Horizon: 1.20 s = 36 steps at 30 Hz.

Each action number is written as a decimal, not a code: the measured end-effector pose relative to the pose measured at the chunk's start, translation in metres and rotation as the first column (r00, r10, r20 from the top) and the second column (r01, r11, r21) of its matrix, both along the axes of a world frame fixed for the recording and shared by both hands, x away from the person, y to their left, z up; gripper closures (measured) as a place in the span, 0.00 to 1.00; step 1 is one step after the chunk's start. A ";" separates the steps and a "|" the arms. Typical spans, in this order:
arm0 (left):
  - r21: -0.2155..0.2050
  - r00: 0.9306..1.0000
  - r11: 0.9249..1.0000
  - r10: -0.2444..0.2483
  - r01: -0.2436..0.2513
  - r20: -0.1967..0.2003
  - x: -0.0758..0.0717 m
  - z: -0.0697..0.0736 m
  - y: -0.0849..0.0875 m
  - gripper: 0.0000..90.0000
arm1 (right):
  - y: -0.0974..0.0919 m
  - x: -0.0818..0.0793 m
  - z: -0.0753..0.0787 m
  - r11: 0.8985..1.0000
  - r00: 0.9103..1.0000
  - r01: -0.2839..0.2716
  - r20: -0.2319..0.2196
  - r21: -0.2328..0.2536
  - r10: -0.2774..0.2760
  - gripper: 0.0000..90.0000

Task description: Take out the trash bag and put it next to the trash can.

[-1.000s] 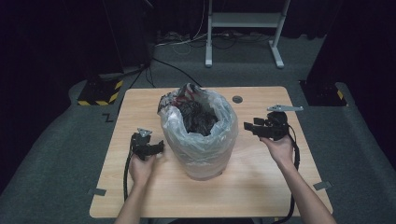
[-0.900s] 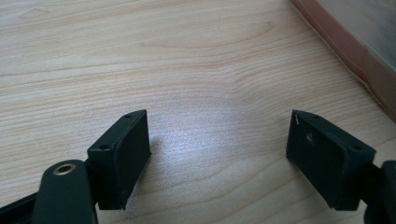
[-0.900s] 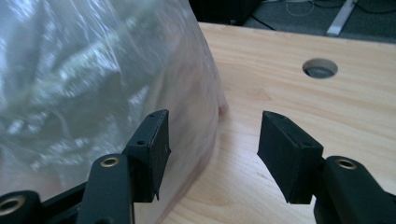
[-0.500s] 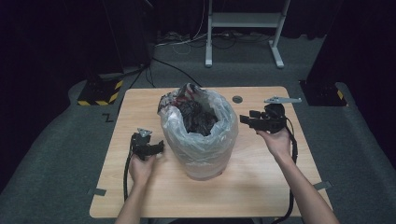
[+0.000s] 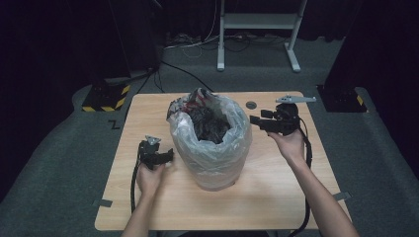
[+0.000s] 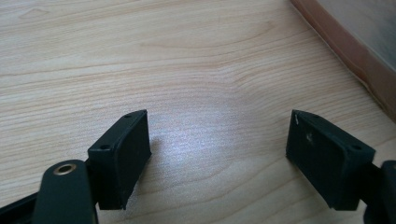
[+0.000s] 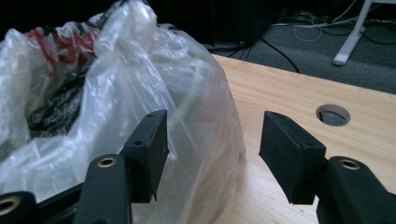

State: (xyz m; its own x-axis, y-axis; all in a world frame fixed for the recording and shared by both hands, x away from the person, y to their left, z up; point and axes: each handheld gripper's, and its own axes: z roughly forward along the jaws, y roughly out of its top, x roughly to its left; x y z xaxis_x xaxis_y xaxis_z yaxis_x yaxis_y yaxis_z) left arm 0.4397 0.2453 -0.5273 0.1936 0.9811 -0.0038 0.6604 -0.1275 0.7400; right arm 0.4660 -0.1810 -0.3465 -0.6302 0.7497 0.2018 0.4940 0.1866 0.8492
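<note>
A bin lined with a clear plastic bag (image 5: pixel 212 148) stands in the middle of the wooden table (image 5: pixel 276 197). Dark crumpled stuff (image 5: pixel 210 126) lies inside, with a red-and-white scrap (image 5: pixel 190 102) at its far rim. My left gripper (image 5: pixel 169 156) rests low on the table left of the bag, open with bare wood between its jaws (image 6: pixel 219 144). My right gripper (image 5: pixel 253 120) hovers beside the bag's upper right rim. Its jaws have just opened a little further and it is open (image 7: pixel 212 140). The bag (image 7: pixel 140 70) bulges just behind its left jaw, and nothing is gripped.
A round cable hole (image 5: pixel 251 104) (image 7: pixel 333 115) sits in the table behind the right gripper. A white stand (image 5: pixel 257 29) and cables lie on the floor beyond. A yellow-and-black striped block (image 5: pixel 106 96) is off the back left corner.
The right gripper has risen and drifted left toward the bag's rim. The left gripper has stayed where it was.
</note>
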 end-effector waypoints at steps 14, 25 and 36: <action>-0.002 1.000 1.000 -0.023 0.023 0.000 -0.001 0.000 -0.002 0.24 | 0.034 0.010 0.036 0.998 0.997 -0.066 0.028 0.001 0.066 0.45; -0.004 1.000 1.000 -0.026 0.026 -0.004 -0.001 0.000 -0.003 0.23 | 0.061 0.020 0.042 0.995 0.996 -0.093 0.010 -0.038 0.093 0.44; -0.147 0.999 0.988 -0.045 0.041 -0.028 -0.009 0.017 0.004 0.22 | 0.070 0.032 0.037 0.994 0.995 -0.100 -0.017 -0.045 0.099 0.71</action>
